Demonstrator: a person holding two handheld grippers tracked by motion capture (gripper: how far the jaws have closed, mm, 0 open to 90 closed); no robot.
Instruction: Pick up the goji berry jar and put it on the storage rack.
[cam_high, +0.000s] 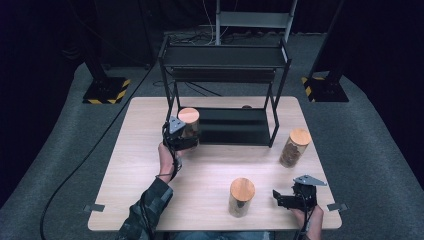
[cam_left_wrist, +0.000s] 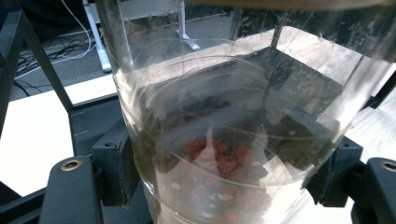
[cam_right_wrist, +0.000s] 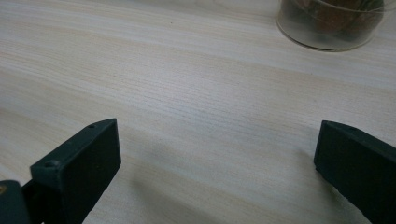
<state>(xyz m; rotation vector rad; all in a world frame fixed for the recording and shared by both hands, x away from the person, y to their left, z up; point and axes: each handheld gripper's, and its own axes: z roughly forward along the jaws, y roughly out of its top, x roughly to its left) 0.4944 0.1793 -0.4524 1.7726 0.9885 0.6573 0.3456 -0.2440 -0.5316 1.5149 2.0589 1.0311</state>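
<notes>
The left claw (cam_high: 186, 136) gripped a wooden-lidded jar (cam_high: 189, 123) beside the black rack (cam_high: 225, 57); the right claw (cam_high: 280, 197) stood wide above the desk (cam_high: 210, 170).

text: none readable | labels: none | brands: none | numbers: none | signs: none

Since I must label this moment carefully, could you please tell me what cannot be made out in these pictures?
- Held jar: in the high view the left tongs cover its base, so whether it rests on the shelf rack is unclear.
- Its contents: blurred reddish pieces through glass in the left gripper view; its lid is cut off by the top edge.
- Another jar: cut off by the right gripper view's top edge.
- Small thing at the rack's back: too small to tell.
</notes>
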